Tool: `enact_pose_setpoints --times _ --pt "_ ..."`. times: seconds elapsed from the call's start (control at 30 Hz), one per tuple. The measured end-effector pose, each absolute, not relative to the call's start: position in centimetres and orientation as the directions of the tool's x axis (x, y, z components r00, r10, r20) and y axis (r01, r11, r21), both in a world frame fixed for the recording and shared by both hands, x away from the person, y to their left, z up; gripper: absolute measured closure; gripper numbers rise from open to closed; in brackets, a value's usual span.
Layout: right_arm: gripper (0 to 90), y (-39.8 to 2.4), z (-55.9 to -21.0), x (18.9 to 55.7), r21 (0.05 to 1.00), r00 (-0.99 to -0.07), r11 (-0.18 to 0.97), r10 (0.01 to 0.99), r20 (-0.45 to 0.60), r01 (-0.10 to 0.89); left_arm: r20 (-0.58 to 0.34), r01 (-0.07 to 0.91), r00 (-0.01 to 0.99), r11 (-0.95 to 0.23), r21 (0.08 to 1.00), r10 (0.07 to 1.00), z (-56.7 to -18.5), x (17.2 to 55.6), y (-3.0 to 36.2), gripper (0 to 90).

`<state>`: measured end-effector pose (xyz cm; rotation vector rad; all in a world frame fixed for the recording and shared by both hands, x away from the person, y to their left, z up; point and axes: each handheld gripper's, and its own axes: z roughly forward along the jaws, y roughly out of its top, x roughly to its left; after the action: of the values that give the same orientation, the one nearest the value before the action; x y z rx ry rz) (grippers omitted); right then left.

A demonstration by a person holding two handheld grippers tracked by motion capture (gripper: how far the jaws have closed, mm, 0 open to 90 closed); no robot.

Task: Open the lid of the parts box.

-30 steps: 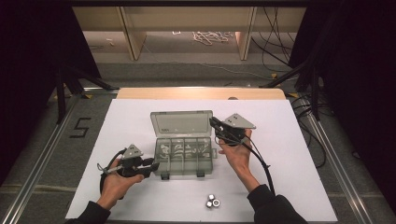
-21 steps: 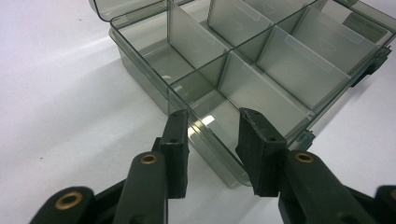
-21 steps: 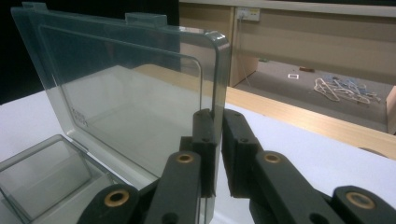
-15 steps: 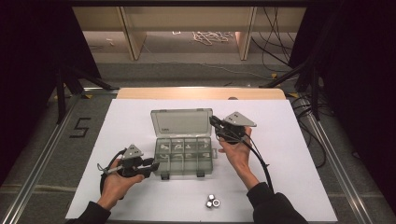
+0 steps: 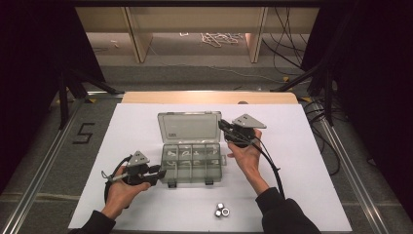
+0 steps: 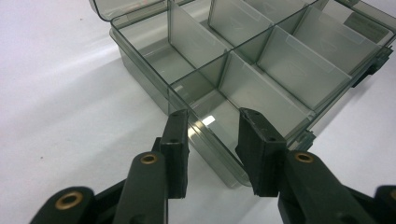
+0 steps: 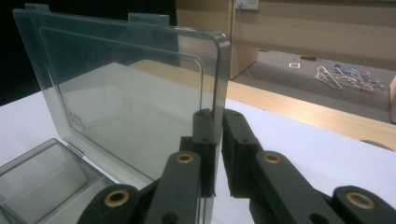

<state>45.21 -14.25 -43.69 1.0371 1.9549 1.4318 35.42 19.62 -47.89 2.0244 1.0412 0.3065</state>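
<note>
Two grippers hold one smoky-grey clear plastic compartment box point(image 5: 191, 163) at the middle of the white table point(image 5: 311, 161), its lid up.

Its hinged grey lid point(image 5: 189, 126) stands raised at the box's 12 o'clock edge, with a small dark label near one side. The right gripper point(image 5: 225, 127), at the lid's 3 o'clock, has its black jaws pinched shut on the lid's side edge, the right hand point(image 5: 247, 155) under it with palm up. The left gripper point(image 5: 159, 174), at the box's 8 o'clock corner, straddles that rounded corner, one jaw outside the wall and one over the compartment; whether the pads press cannot be told. The left hand point(image 5: 119, 187) lies low on the table. Thin dividers split the tray into compartments, some holding small pale pieces too small to tell. Three small silvery nuts point(image 5: 222, 211) sit at the box's 5 o'clock, apart from it.
</note>
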Motion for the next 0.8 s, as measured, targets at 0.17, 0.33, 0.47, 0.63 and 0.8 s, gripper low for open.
enact_pose_setpoints --times 0.17,0.33,0.47,0.63,0.8 --pt "84.0 -14.3 -43.6 45.9 0.946 -0.583 0.163 0.812 0.031 0.278 -0.148 0.564 0.629 -0.317 0.762 0.763 -47.9 35.4 19.6 64.0" --pt "83.9 -14.2 -43.4 46.2 0.936 -0.579 0.167 0.814 0.048 0.312 -0.145 0.564 0.629 -0.319 0.762 0.764 -47.9 35.4 19.6 64.0" --pt "83.7 -14.0 -43.4 46.3 0.933 -0.574 0.159 0.817 0.061 0.324 -0.139 0.562 0.625 -0.320 0.763 0.768 -47.9 35.4 19.6 64.0" --pt "83.7 -14.0 -43.4 46.6 0.927 -0.551 0.146 0.831 0.075 0.345 -0.141 0.560 0.630 -0.320 0.764 0.764 -47.9 35.4 19.6 63.9" --pt "83.4 -13.9 -43.6 46.9 0.929 -0.549 0.139 0.832 0.079 0.344 -0.139 0.559 0.635 -0.328 0.761 0.760 -47.9 35.4 19.6 63.9"
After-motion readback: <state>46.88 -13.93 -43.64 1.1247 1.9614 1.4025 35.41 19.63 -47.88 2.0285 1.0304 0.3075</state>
